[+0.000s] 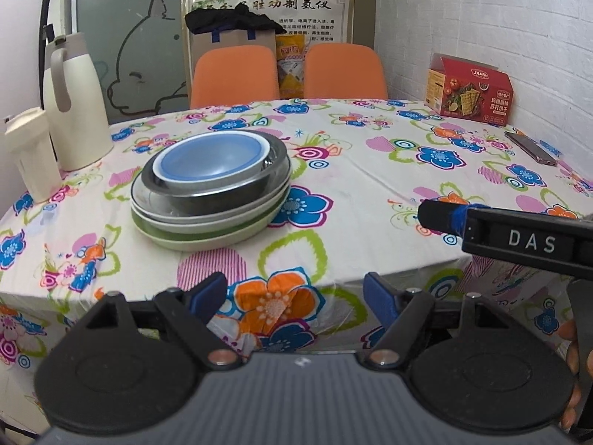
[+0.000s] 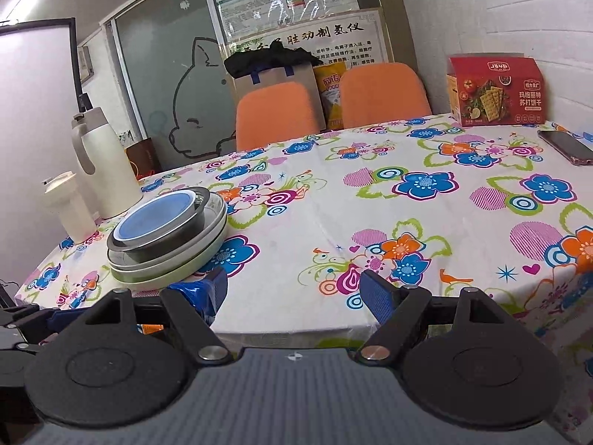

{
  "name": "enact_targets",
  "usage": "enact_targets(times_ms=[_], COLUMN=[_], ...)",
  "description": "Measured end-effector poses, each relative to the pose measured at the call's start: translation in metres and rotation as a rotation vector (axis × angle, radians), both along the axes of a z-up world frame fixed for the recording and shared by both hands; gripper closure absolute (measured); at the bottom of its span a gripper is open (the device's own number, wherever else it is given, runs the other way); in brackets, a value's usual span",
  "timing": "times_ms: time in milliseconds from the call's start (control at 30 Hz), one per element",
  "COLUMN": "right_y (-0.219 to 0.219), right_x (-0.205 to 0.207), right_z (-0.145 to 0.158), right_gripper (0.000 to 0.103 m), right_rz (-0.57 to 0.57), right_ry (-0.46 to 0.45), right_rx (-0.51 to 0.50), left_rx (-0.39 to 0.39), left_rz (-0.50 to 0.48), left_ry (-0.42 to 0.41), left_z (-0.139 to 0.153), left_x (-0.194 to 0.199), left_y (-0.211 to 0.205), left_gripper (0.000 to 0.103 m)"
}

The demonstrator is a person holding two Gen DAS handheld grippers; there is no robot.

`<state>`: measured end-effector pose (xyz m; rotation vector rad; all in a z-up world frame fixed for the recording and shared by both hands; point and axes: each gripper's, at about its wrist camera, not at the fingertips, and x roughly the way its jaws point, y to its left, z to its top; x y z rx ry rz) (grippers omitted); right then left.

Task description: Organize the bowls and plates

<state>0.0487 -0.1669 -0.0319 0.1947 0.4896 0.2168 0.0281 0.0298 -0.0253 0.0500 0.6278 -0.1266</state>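
While both tools hang off the near edge: nothing is held in either one
Left hand-held gripper (image 1: 294, 291): its blue-padded fingers are spread wide apart with only the cloth showing between them, short of the stack
Right hand-held gripper (image 2: 292, 291): fingers likewise spread and empty; its black body marked "DAS" shows at the right of the left wrist view, above the cloth
Worktop (image 1: 370, 185): covered by a white cloth printed with blue, orange and pink flowers
Stack of dishes (image 1: 211, 189): stands on the left part of the worktop, well apart from both tools
Pale green plate (image 1: 207, 239): lowest in the stack, flat on the cloth
White plate (image 1: 192, 222): lies on the green one
Dark metal bowl (image 1: 222, 198): sits upright in the white plate
Blue bowl with a white rim (image 1: 211, 161): nested in the metal bowl, topmost
Cream jug with a handle (image 1: 72, 100): stands at the left, behind the stack
Small cream lidded container (image 1: 31, 154): just beside the jug, nearer the edge
Red cracker box (image 1: 469, 91): stands at the far right corner
Phone (image 1: 530, 146): lies flat near the box
Two orange chair backs (image 1: 235, 74): rise behind the far edge
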Motion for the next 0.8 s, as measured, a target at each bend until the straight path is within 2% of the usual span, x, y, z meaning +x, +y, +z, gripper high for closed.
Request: enact_targets(times_ms=[467, 800], right_y=[0.012, 0.018], right_x=[-0.026, -0.032], right_z=[0.000, 0.001], right_gripper=[0.037, 0.036], right_rz=[0.037, 0.059], right_ry=[0.006, -0.007], right_rx=[-0.018, -0.034], left_rx=[0.029, 0.036], left_rz=[0.014, 0.010], left_ry=[-0.030, -0.082], left_z=[0.003, 0.009], left_x=[-0.027, -0.041], left_y=[-0.006, -0.008], left_gripper=[0.028, 0.028])
